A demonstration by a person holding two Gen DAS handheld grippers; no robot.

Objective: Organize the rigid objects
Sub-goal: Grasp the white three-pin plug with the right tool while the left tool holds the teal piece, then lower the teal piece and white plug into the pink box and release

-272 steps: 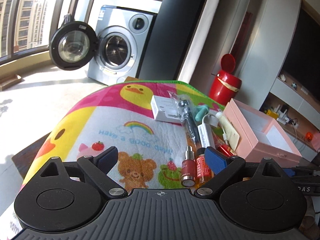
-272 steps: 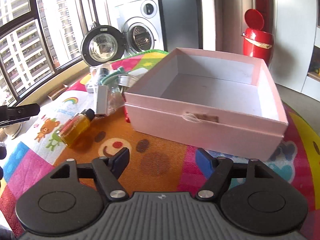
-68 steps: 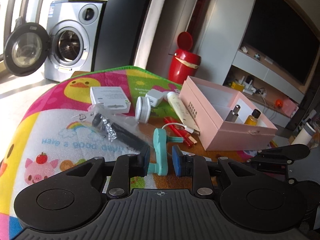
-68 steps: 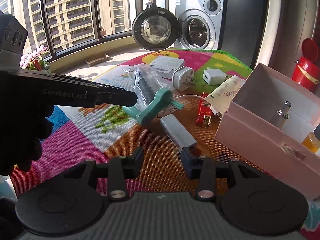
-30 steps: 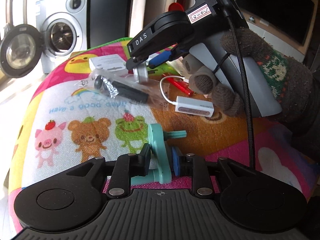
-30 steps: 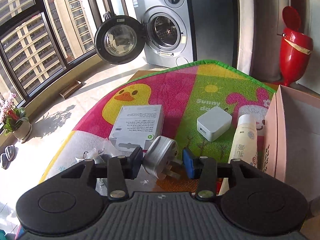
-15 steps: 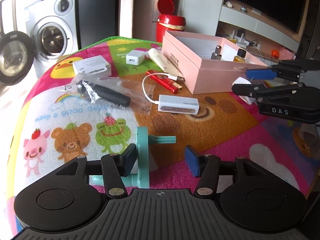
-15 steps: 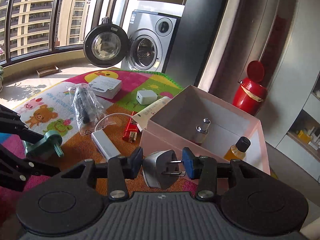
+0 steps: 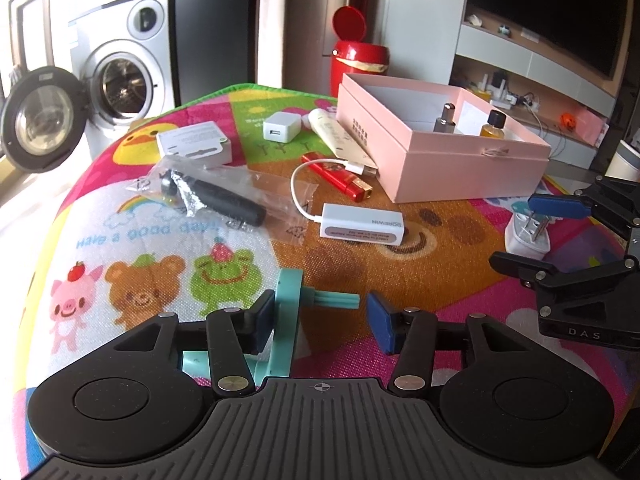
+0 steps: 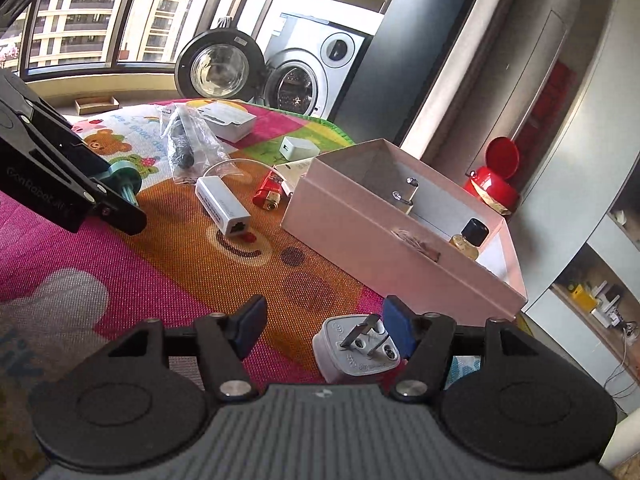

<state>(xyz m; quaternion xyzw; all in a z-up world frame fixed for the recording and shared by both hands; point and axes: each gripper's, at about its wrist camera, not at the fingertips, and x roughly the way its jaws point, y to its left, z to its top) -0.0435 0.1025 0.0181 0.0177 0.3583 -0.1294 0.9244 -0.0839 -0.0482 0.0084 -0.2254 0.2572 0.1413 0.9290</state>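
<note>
In the left wrist view, the left hand-held gripper (image 9: 322, 316) is released, the teal holder (image 9: 286, 320) resting against its left finger, apparently set down on the mat. In the right wrist view, the right hand-held gripper (image 10: 322, 326) gapes too, the white plug (image 10: 356, 350) lying against its right finger, short of the pink box (image 10: 384, 240) ahead.

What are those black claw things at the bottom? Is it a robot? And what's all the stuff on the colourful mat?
No robot. A person holds a grabbing tool in each hand, and each tool carries a camera looking along its two fingers. One picture comes from the left gripper, the other from the right gripper. Both are open and grip nothing. A teal plastic piece stands against one left finger. A white plug sits beside one right finger. On the cartoon mat are a pink box with two small bottles inside, a white adapter with a cable, and a black thing in a clear bag.
</note>
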